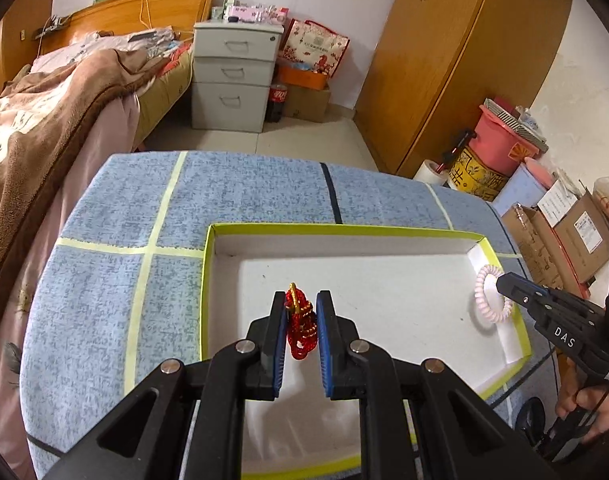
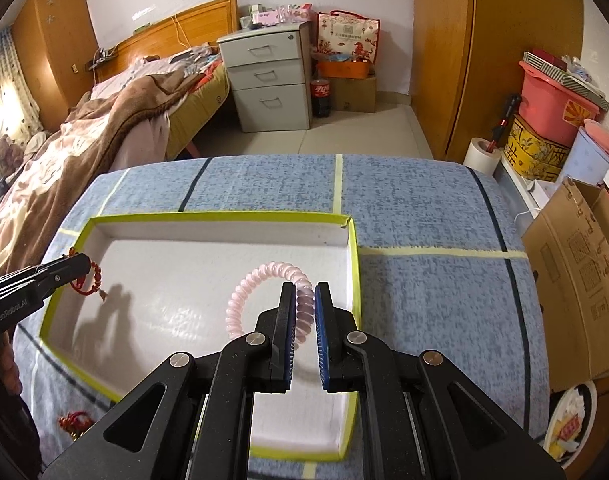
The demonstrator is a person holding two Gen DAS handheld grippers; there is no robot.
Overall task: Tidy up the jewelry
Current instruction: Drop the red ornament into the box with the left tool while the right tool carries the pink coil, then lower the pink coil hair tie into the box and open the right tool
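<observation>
A white tray with a yellow-green rim (image 1: 344, 229) (image 2: 224, 218) lies on a blue cloth-covered table. My left gripper (image 1: 300, 304) is shut on a red beaded bracelet (image 1: 301, 326) with gold bits and holds it over the tray's left part; the bracelet also shows in the right wrist view (image 2: 91, 278). My right gripper (image 2: 304, 294) is shut on a pink spiral coil bracelet (image 2: 256, 284) and holds it above the tray's right side; it also shows in the left wrist view (image 1: 489, 298).
Another red ornament (image 2: 75, 420) lies on the cloth left of the tray. A bed (image 1: 44, 92), a grey drawer cabinet (image 1: 234, 76), a wooden wardrobe (image 1: 444, 60) and cardboard boxes (image 2: 576, 280) surround the table.
</observation>
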